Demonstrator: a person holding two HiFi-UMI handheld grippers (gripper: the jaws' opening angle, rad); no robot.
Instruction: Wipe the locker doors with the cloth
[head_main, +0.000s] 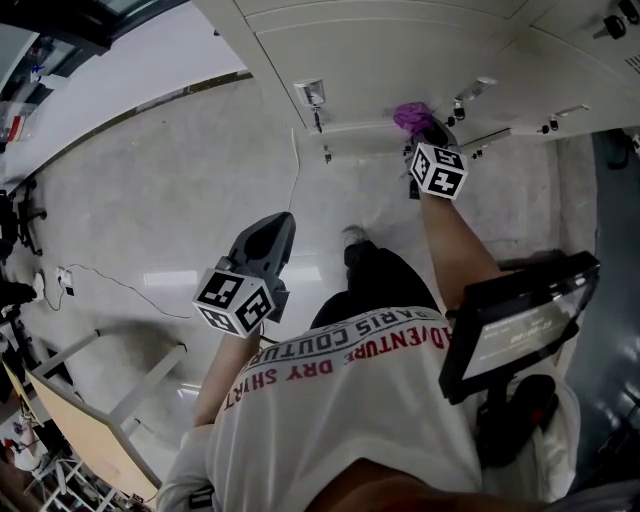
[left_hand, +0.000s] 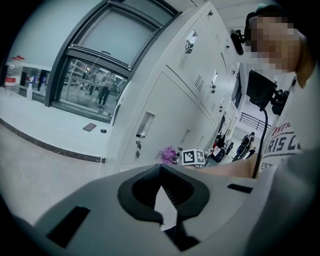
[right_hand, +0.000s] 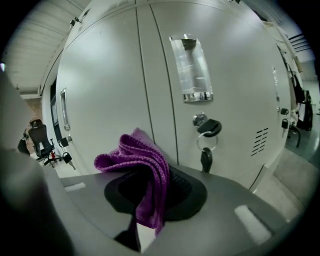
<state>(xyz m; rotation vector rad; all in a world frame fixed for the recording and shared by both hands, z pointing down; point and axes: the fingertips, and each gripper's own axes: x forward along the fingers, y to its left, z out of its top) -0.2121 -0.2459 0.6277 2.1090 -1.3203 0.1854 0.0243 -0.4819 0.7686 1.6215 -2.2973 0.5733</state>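
1. The right tongs (right_hand: 150, 200) are clenched on the purple cloth (right_hand: 142, 160), which bunches above their tips at the lower centre of the right gripper view.
2. The cloth is close to the grey locker door (right_hand: 235, 75), left of the hanging key (right_hand: 206, 150); whether it touches is unclear.
3. The left tongs (left_hand: 160, 170) are clenched with nothing between them, well apart from the lockers.
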